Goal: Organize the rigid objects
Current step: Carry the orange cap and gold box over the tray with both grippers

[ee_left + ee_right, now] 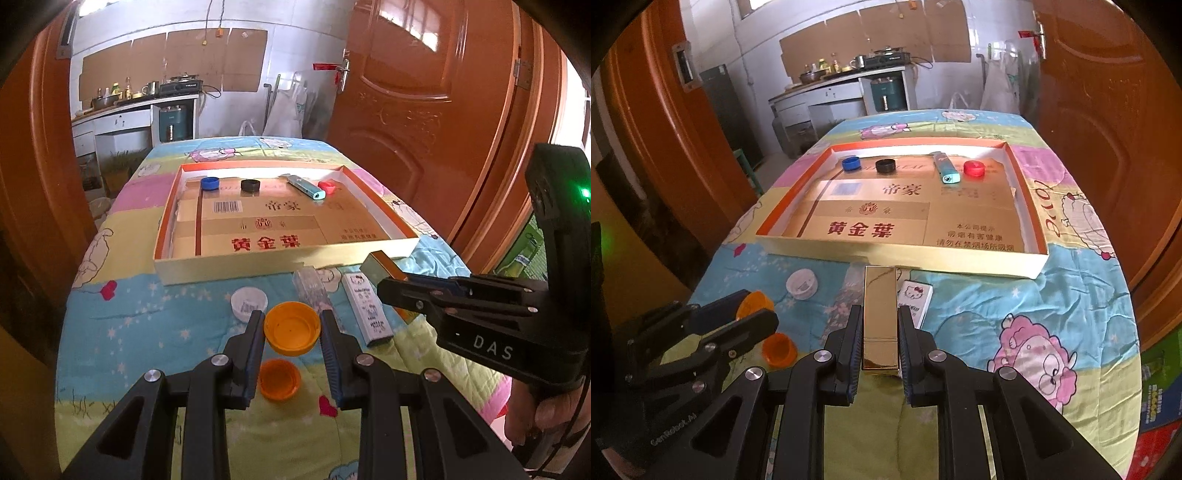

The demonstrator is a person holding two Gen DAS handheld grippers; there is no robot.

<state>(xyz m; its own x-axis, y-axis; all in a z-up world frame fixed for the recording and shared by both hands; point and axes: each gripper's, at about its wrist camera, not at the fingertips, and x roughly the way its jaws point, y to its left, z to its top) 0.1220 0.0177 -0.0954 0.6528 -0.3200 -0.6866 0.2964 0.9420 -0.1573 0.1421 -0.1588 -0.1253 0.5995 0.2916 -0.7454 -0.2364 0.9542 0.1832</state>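
My left gripper (291, 317) is shut on a large orange cap (291, 328), held above the quilt; it also shows in the right wrist view (755, 303). A smaller orange cap (279, 379) lies below it. My right gripper (880, 314) is shut on a gold box (880, 317), which also shows in the left wrist view (380, 267). The shallow cardboard tray (258, 266) holds a blue cap (210, 183), a black cap (250, 185), a teal lighter (306, 186) and a red cap (327, 186) along its far side.
On the quilt in front of the tray lie a white cap (248, 303), a clear box (310, 290) and a white Hello Kitty box (369, 310). Orange doors (424, 92) flank the table. A kitchen counter (122, 107) stands behind.
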